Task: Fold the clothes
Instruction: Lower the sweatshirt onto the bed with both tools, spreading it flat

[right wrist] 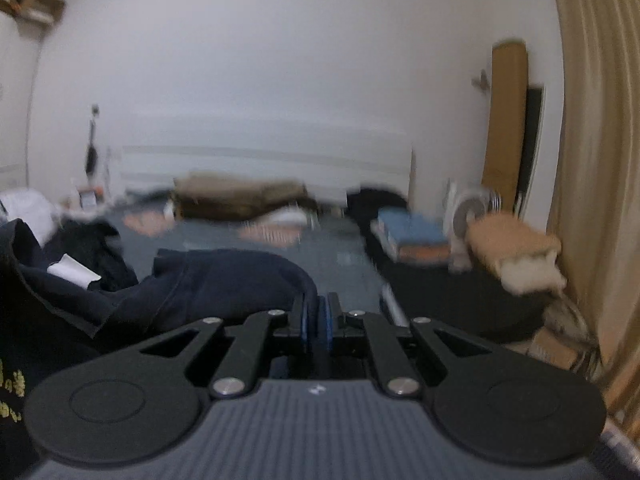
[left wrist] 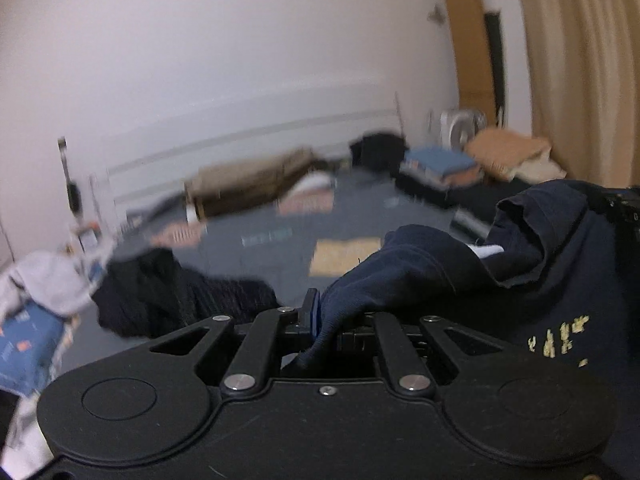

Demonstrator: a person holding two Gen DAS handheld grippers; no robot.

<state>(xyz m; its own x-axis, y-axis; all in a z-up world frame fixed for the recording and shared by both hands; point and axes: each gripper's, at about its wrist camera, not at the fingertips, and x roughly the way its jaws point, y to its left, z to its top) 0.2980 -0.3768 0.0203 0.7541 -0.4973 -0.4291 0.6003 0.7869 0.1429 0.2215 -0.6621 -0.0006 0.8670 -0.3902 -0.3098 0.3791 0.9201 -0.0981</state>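
The dark blue shirt (left wrist: 532, 264) hangs in the air between the two tools, above the bed (left wrist: 256, 256). It droops in the middle and shows yellow letters and a small white tag.

The left hand-held gripper (left wrist: 316, 316) is pinched tight on one edge of the shirt. The right hand-held gripper (right wrist: 316, 312) is pinched tight on another edge.

I think the cloth could slip out, because each tool holds only a thin bit of it. If the hands pull apart unevenly, the shirt may twist and fold crooked. It could also drop onto the black clothes (left wrist: 168, 292) lying near on the left.

The left view shows the most of the shirt. Only the right view shows the dark basket (right wrist: 472, 304) at the right, below the tan towels (right wrist: 512, 240).
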